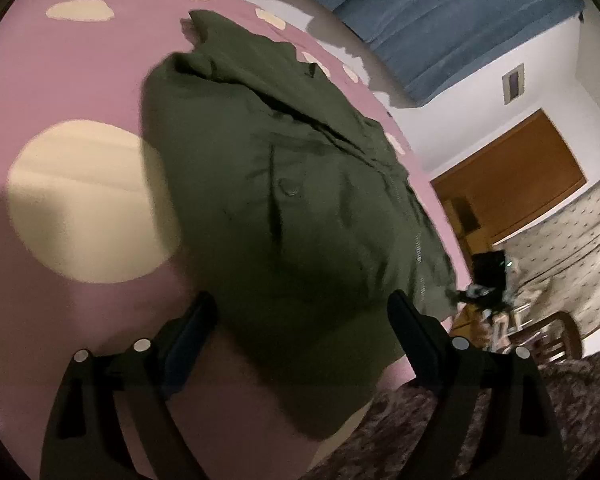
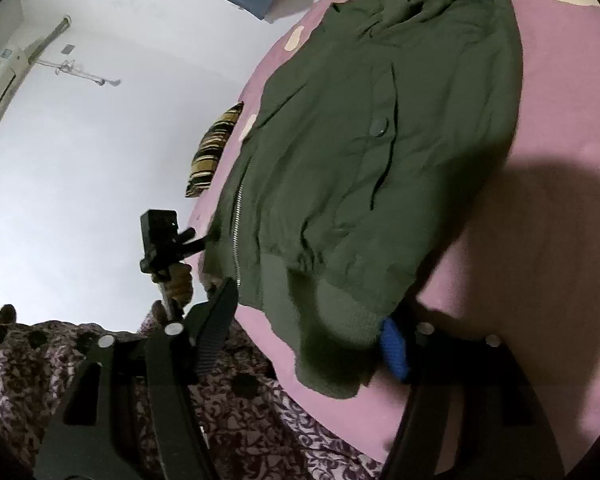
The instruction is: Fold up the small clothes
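- Black fingers of the left gripper (image 1: 302, 320) are seen spread wide at the near edge of its view, with the ribbed hem of the green jacket (image 1: 284, 200) bulging between them; contact with the cloth cannot be told, since the near hem is dark and blurred.
- Spread wide as well is the right gripper (image 2: 314, 320); its blue-padded right finger (image 2: 394, 346) is partly hidden behind the jacket's ribbed hem corner (image 2: 340, 328), so touching is likely but a grip is not shown.
- The green jacket is laid flat on the pink bedsheet (image 1: 80, 80), collar at the far end, hem at the near end, with a zipper (image 2: 238, 220) along its left edge in the right wrist view and a snap button (image 2: 379, 128) near the middle.
- Cream dots are printed on the sheet; one large dot (image 1: 88, 200) is partly covered by the jacket's left side.
- A patterned purple blanket (image 2: 240, 420) is cut off at the near edge.
- A striped cushion (image 2: 214, 148) is seen at the bed's far left side, half hidden.
- A wooden door (image 1: 512, 176) and blue curtain (image 1: 440, 12) are seen beyond.
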Demonstrator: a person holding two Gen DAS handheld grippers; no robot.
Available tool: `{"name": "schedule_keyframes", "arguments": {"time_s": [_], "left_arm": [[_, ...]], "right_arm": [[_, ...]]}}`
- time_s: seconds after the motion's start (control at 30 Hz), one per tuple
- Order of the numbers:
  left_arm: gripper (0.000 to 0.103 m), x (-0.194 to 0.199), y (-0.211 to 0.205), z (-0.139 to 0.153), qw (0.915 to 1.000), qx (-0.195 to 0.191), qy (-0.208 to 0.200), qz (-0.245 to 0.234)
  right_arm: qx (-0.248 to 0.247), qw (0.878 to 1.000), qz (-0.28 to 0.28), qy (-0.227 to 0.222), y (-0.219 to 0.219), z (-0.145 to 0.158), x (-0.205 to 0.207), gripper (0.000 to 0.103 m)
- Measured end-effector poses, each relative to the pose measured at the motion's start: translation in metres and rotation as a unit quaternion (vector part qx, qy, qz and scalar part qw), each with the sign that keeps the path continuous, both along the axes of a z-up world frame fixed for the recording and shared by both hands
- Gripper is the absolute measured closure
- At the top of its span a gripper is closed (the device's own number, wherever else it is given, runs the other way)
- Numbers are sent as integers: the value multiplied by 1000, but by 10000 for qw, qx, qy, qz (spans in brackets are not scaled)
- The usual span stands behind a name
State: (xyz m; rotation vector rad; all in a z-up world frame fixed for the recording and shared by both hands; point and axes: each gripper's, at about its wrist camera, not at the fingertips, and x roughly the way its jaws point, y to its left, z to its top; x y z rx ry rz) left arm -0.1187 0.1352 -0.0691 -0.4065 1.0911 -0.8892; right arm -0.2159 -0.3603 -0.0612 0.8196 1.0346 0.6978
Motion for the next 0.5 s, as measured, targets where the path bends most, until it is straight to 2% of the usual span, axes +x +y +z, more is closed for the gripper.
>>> {"name": "schedule_keyframes", "arguments": {"time_s": [0.03,0.1,0.17,0.23,0.3,0.37,0.4,0.5], "left_arm": [[27,-1,-3,-1,10000,-30,45,-40],[30,-6,-9,-1,10000,70,-12,-60],[31,-11,-13,2,9996,196,-134,-129],[36,-13,-11,3,9996,223,-79,-135],[43,-14,-9,2,9995,286,-16,-129],[59,-14,-9,1,9990,435,-11,-98],[63,-13,-8,-1,9990,433,61,-120],[72,-7,-4,-1,9992,195,332,-66]], "right_arm": [[-71,10000,15,24,0,-2,0,52],[-170,9998,22,78,3,-5,0,65],[-183,9998,70,75,3,-7,-1,69],[-248,9996,107,77,7,-8,-1,78],[-241,9996,112,109,9,-10,0,83],[-101,9998,84,134,8,-11,0,86],[-9,9999,55,127,7,-10,0,87],[319,9995,-30,12,1,-4,1,89]]}}
